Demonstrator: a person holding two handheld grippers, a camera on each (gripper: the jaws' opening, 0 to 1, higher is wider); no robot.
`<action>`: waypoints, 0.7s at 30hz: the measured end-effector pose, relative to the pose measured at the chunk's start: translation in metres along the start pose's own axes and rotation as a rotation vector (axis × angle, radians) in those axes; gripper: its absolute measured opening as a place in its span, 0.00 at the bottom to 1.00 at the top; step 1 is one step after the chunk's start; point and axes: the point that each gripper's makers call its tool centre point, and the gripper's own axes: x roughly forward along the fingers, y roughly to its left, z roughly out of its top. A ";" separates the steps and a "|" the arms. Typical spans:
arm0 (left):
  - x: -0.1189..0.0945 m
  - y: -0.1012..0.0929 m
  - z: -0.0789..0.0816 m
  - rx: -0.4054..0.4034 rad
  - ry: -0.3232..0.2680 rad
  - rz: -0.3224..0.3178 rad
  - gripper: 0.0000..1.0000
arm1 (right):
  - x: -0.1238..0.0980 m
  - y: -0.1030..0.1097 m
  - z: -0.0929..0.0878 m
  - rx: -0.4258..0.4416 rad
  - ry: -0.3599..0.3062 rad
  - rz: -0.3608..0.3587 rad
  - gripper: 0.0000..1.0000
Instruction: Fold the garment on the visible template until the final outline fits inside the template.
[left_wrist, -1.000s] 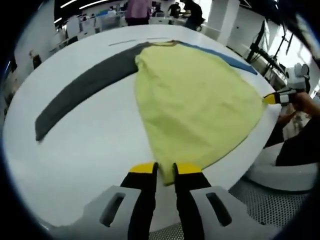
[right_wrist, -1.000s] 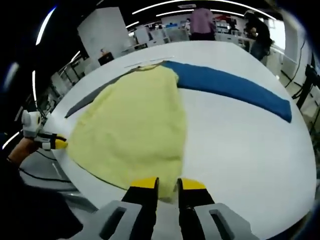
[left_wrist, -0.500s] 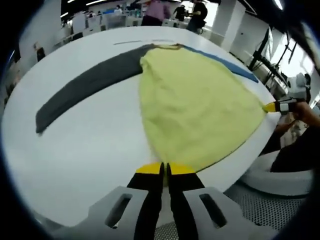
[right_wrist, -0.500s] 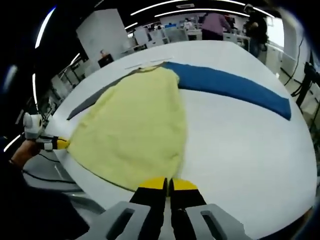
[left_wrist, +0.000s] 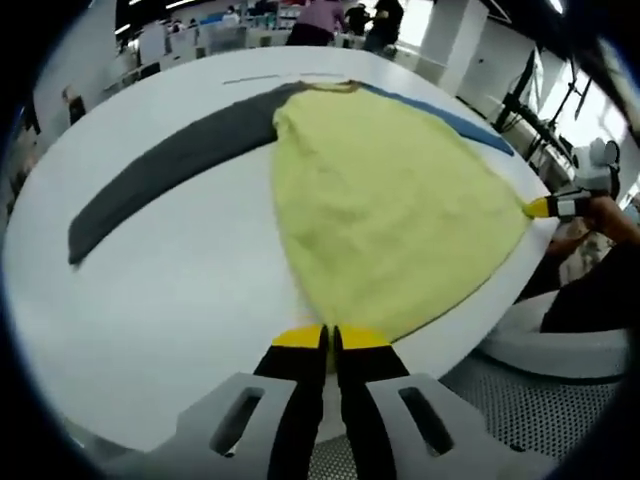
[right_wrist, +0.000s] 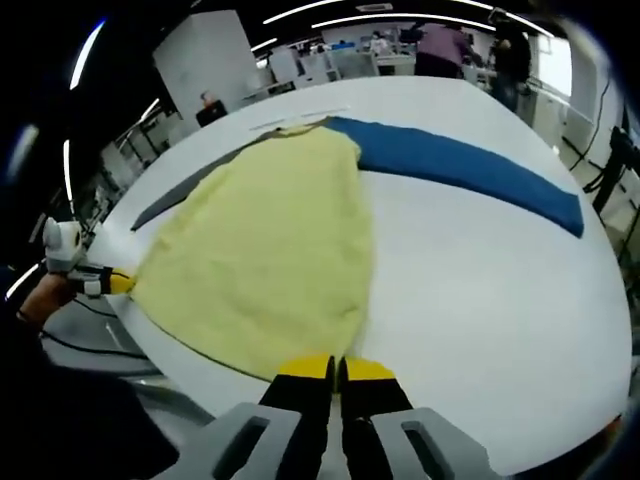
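1. Nearest in the left gripper view, we see the left gripper (left_wrist: 329, 338) with its yellow-tipped jaws pressed together on the near hem of the yellow garment (left_wrist: 390, 210).
2. In the right gripper view, the right gripper (right_wrist: 335, 368) likewise pinches the garment's near hem corner, jaws together.
3. Each view catches the other gripper at the hem's opposite corner: the right one at the right edge of the left view, the left one at the left edge of the right view, each held by a hand (right_wrist: 45, 292).
4. Against a second ago, both pairs of jaws have gone from slightly apart to closed on the hem.
5. The garment lies spread flat on the white table (left_wrist: 180, 290), body fanning away from both grippers.
6. Farther off, the left view shows a grey sleeve (left_wrist: 165, 170) fully; the right view shows a blue sleeve (right_wrist: 470, 170) fully.
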 end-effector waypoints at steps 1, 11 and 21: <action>0.000 0.000 0.000 -0.001 -0.001 0.000 0.00 | 0.000 0.000 0.000 -0.001 0.001 0.000 0.00; -0.003 0.003 0.006 0.009 -0.042 0.005 0.11 | -0.002 0.001 0.004 -0.037 -0.026 0.020 0.07; -0.005 0.002 0.027 0.021 -0.156 -0.013 0.22 | -0.009 0.007 0.021 -0.074 -0.098 0.070 0.33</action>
